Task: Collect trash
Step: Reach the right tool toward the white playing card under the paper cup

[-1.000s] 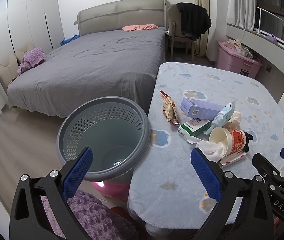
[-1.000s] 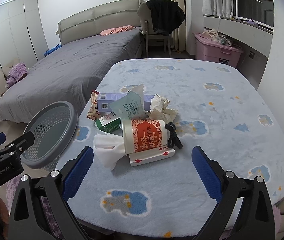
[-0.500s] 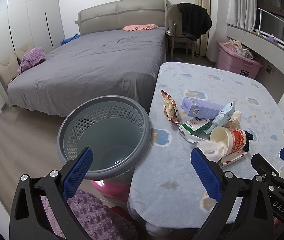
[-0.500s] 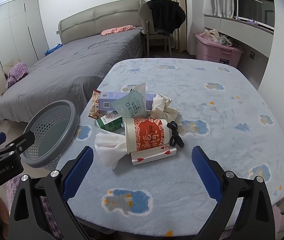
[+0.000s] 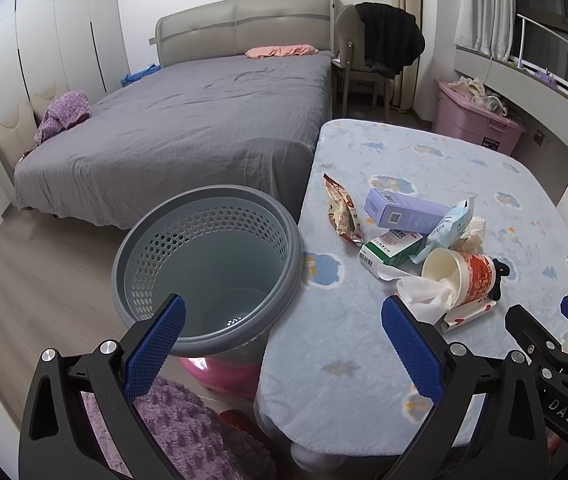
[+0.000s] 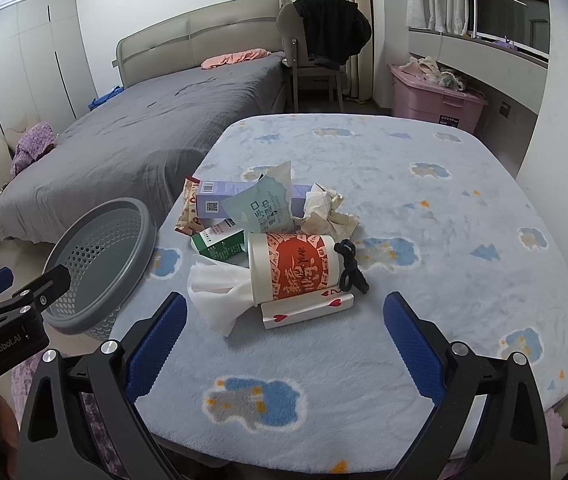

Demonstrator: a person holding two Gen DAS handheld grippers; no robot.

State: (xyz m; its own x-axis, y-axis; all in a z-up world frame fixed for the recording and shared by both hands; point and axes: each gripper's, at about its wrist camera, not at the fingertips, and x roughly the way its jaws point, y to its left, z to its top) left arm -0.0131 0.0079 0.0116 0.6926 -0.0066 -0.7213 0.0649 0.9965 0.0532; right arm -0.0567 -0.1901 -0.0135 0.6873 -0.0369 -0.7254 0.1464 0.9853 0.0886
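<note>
Both grippers spread wide, holding nothing, above the counter's near edge.
Left gripper (image 5: 282, 350), right gripper (image 6: 282, 344); tipped red-and-white paper cup (image 6: 293, 266) amid litter on the blue fleece-covered counter (image 6: 443, 240); grey perforated plastic bin (image 5: 208, 264) beside it.

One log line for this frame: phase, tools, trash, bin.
phase: pre-grasp | left tool: open, empty | right tool: open, empty | trash: piled on table | bin: beside table

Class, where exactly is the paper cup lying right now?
In the right wrist view the paper cup lies on its side mid-table, on a playing-card box, with a white tissue at its mouth.
</note>
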